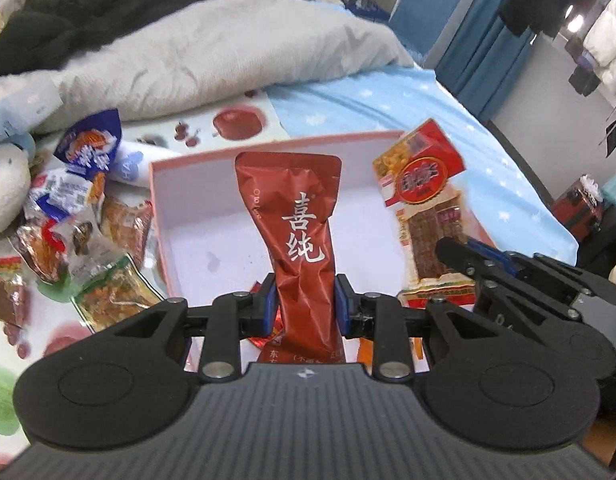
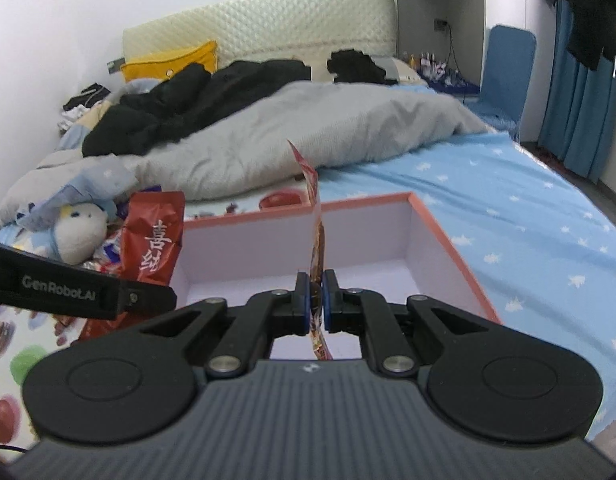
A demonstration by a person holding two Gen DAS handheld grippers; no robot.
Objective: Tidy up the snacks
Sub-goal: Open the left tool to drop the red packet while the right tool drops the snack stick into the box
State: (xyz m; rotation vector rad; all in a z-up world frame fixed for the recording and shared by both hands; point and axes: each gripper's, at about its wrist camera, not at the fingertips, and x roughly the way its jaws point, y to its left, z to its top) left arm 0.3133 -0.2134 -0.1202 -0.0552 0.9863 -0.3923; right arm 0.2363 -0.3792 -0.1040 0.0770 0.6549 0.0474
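red foil pouch (image 1: 304, 248) stands clamped in the left gripper (image 1: 304, 306), in the middle of the left wrist frame, its blue pads pressing the crumpled lower part. it hangs over the open pink box (image 1: 196, 164), which lies on the bed sheet (image 1: 387, 108) and looks empty as far as i can see. the right gripper (image 2: 316, 300) is clenched on a flat snack pack (image 2: 313, 216), seen edge-on in the centre of its own frame and flat-on at the right of the left wrist frame, also near the box. more snacks (image 1: 80, 216) lie in a heap at the left of the left wrist frame, beside a plush toy (image 1: 4, 196).

risks, as i judge them: both grippers come to the same box side by side, so they can knock each other, or one pack can push the other out of its grip. the foil is slippery and held only low, so the tall upper part can tip and fall outside the wall if it is let go too high. the thin pack is pinched near its bottom; it can bend, catch on the box rim, and land half out. the box sits on soft bedding, so a push on its wall can tilt or slide it. the floor of the box under the grippers is hidden, so i cannot tell if something already lies there.
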